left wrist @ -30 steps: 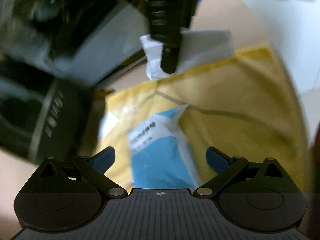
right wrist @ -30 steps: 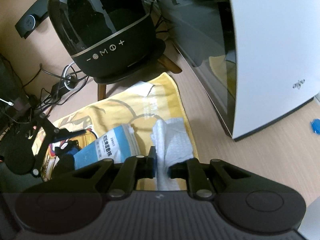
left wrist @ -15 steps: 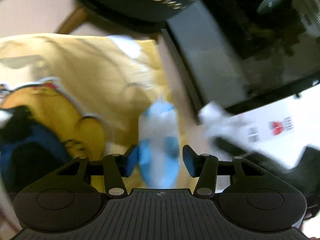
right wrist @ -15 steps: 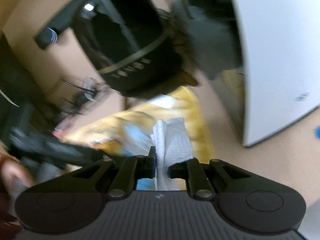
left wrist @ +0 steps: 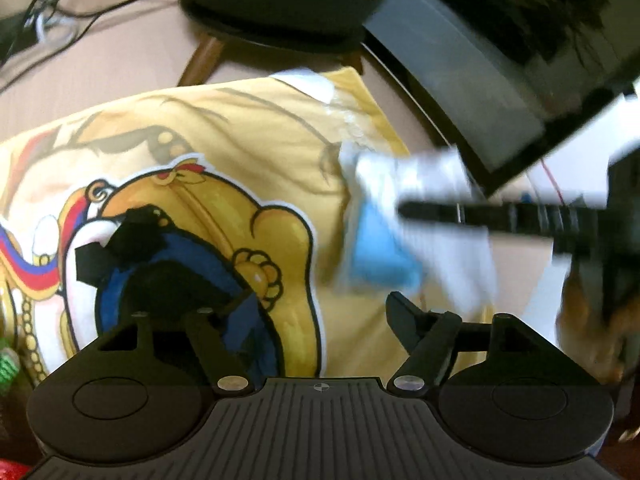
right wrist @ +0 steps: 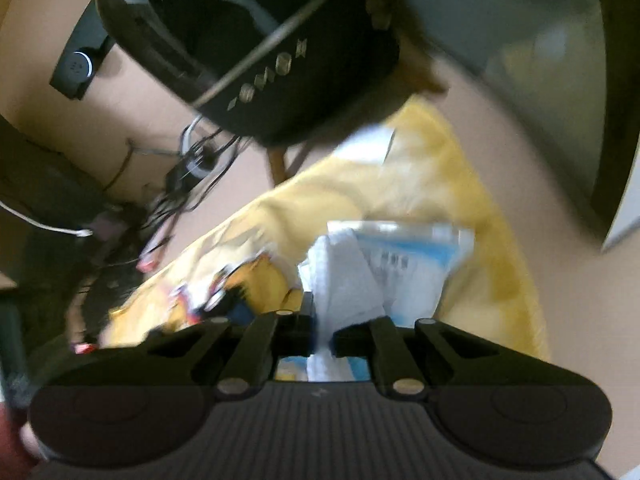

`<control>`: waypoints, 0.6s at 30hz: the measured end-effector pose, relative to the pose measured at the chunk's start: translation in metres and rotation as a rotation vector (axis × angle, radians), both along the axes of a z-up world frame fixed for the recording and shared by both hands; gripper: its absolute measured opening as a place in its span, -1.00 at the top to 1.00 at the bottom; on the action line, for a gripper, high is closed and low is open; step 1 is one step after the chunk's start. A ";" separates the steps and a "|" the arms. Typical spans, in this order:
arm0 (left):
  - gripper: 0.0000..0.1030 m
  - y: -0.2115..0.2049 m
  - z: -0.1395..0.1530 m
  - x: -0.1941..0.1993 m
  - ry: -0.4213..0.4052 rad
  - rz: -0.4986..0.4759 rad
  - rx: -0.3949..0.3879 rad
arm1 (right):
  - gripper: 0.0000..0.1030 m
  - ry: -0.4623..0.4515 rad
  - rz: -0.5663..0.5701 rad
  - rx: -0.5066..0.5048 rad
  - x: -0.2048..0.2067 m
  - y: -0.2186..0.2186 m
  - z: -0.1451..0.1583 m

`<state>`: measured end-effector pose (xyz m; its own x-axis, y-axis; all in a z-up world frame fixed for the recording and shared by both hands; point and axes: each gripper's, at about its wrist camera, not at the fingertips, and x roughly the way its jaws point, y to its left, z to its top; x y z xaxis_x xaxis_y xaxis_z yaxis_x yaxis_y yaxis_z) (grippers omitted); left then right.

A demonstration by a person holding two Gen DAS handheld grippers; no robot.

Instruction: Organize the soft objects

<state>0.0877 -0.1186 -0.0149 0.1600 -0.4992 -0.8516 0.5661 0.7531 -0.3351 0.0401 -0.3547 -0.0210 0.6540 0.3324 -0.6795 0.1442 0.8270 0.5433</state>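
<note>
A yellow cloth with a cartoon print lies spread on the wooden floor. On its right part rests a blue and white packet. My left gripper hovers over the print, its jaws opening wide with nothing between them; the packet lies just beyond the right fingertip. My right gripper has its jaws closing tight on a white quilted cloth, which hangs over the packet and the yellow cloth. In the left wrist view the right gripper reaches in from the right with the white cloth.
A black speaker on wooden legs stands at the yellow cloth's far edge. A dark-fronted white cabinet borders it on the right. Cables tangle on the floor to the left. Green and red items show at the lower left.
The left jaws, narrow around the packet half a second ago, now stand wide and the packet lies free. The right gripper has swung across with the white cloth, over the packet.
</note>
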 end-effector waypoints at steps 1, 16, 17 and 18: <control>-0.64 -0.003 0.000 -0.003 -0.013 -0.014 0.009 | 0.83 -0.011 -0.004 -0.054 0.003 0.000 0.003; -0.84 -0.001 0.011 0.031 -0.051 0.083 -0.030 | 0.82 -0.014 0.165 -0.146 -0.031 0.034 -0.002; -0.84 -0.004 0.011 0.032 -0.051 0.079 -0.032 | 0.82 0.007 0.177 -0.139 -0.031 0.038 -0.008; -0.85 -0.006 0.012 0.034 -0.051 0.076 -0.033 | 0.82 0.032 0.173 -0.144 -0.032 0.041 -0.013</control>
<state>0.1216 -0.1249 -0.0026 0.2407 -0.5121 -0.8245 0.5248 0.7833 -0.3332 0.0085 -0.3139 -0.0345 0.5730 0.3359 -0.7476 0.0087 0.9096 0.4154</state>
